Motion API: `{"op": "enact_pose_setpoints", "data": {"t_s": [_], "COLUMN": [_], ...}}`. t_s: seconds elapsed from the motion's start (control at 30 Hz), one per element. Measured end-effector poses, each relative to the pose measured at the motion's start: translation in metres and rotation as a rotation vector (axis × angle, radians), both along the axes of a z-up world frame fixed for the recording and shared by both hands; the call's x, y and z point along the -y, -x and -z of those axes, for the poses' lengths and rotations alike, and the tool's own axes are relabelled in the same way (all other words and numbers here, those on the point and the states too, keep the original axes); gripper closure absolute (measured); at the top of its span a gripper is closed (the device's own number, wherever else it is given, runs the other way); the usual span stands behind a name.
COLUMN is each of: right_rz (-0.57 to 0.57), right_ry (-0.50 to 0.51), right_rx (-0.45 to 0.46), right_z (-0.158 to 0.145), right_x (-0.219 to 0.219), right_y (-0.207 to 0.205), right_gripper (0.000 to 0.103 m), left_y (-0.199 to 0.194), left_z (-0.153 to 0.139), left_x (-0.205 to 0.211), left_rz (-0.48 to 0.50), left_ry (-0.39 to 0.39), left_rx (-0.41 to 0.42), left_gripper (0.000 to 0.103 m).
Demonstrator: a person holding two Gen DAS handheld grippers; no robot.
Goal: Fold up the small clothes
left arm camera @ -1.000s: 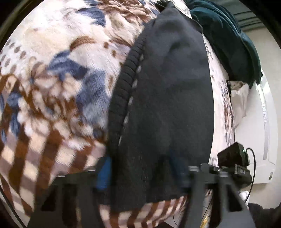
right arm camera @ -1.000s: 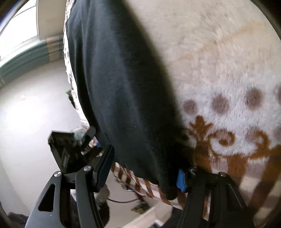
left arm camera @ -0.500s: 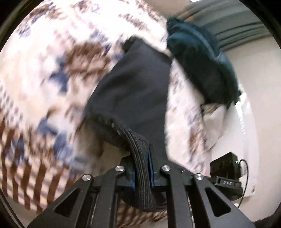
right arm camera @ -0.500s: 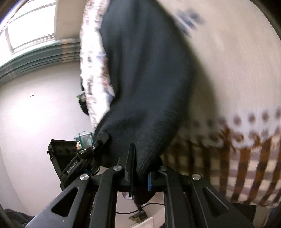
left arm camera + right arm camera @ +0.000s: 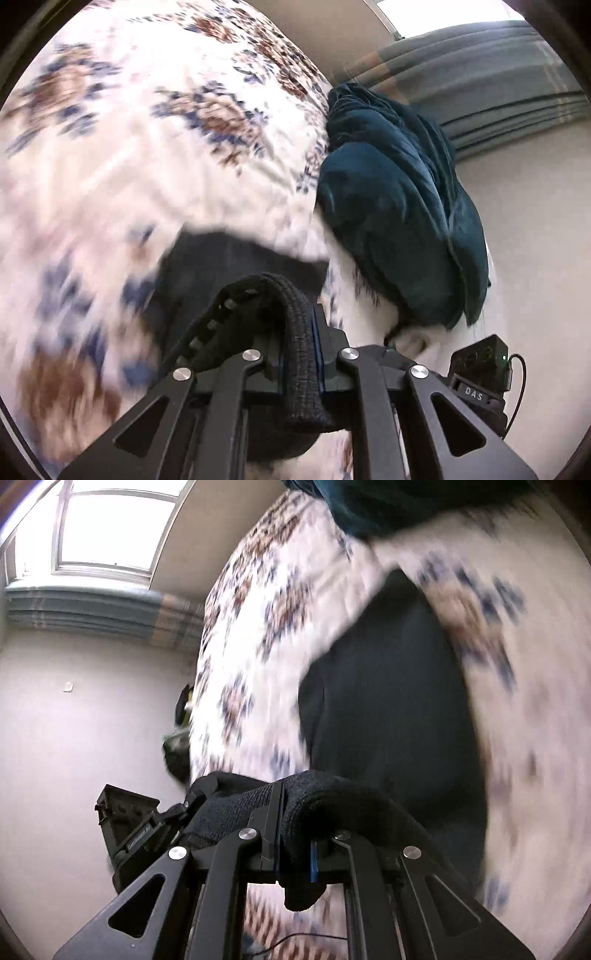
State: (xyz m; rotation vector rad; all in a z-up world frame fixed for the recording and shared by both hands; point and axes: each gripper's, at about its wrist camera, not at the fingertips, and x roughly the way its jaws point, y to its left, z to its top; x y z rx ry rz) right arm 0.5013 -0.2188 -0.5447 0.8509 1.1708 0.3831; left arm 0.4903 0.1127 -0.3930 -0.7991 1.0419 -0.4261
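Observation:
A small black knit garment lies on a floral white, brown and blue blanket. My left gripper is shut on its ribbed edge, which is lifted and arched over the fingers. In the right wrist view the same black garment stretches away over the blanket. My right gripper is shut on another corner of it, with cloth bunched over the fingers. Both views are blurred by motion.
A dark teal blanket is heaped at the far edge of the bed, also at the top of the right wrist view. A window, grey curtains and bare walls lie beyond. The other gripper's body shows at left.
Both grippers have closed on the near edge of the black garment and lifted it, carrying it forward over the rest of the garment towards the teal blanket.

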Motion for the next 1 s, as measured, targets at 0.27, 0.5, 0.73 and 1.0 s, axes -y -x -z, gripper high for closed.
{"op": "enact_pose_setpoints", "data": {"t_s": [0.27, 0.5, 0.73, 1.0], "right_rz": [0.076, 0.101, 0.061, 0.009], "right_ry": [0.186, 0.102, 0.231, 0.176], "right_rx": [-0.032, -0.095, -0.036, -0.176], "right_z": [0.045, 0.097, 0.070, 0.109], "right_x": [0.024, 0.058, 0.082, 0.104], "right_y": [-0.182, -0.215, -0.141, -0.066], "right_gripper": [0.092, 0.017, 0.017, 0.016], "left_y": [-0.137, -0.123, -0.005, 0.113], "left_z": [0.111, 0.094, 0.025, 0.094], "left_x": [0.023, 0.010, 0.016, 0.021], "left_rz": [0.038, -0.019, -0.052, -0.225], "left_ry": [0.041, 0.080, -0.309, -0.137], "left_rx": [-0.212, -0.142, 0.019, -0.282], "left_gripper": [0.051, 0.020, 0.019, 0.019]}}
